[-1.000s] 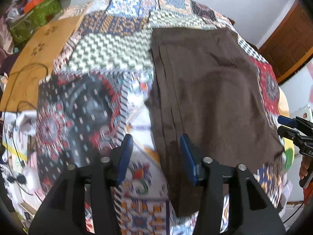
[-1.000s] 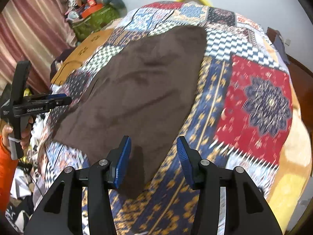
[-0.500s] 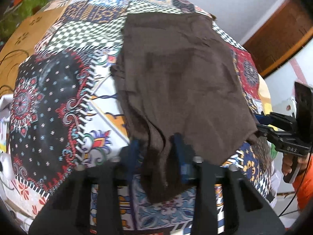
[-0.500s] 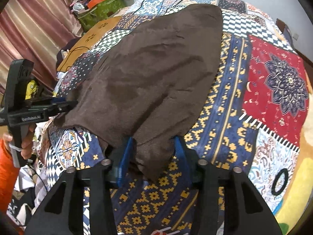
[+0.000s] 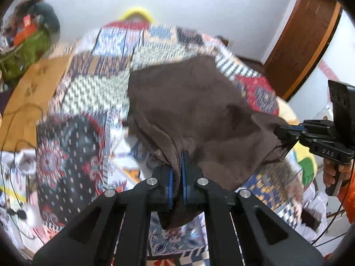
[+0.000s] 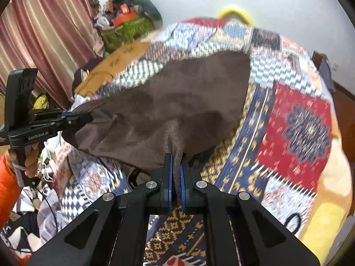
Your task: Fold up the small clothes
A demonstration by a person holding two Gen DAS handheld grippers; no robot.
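Observation:
A brown garment [image 5: 195, 110] [image 6: 177, 108] lies on a patchwork bedspread [image 5: 93, 93] [image 6: 295, 124], its near edge lifted off the bed. My left gripper [image 5: 176, 168] is shut on the near left corner, cloth pinched between its blue pads. My right gripper [image 6: 176, 170] is shut on the near right corner the same way. Each gripper also shows in the other's view: the right gripper [image 5: 283, 133] at the far right, the left gripper [image 6: 85, 117] at the left, both clamped on cloth. The far end of the garment still rests on the bed.
A tan board [image 5: 33, 93] with cables lies at the bed's left side, beside a green bag [image 5: 24, 53] with clutter. A yellow object [image 6: 235, 13] sits at the bed's far end. Striped curtains [image 6: 44, 35] hang left; a wooden door [image 5: 304, 42] stands right. Clutter covers the floor [image 6: 33, 210].
Both grippers closed from open onto the garment's near corners and rose, lifting the near edge off the bedspread. The cloth now hangs taut between them.

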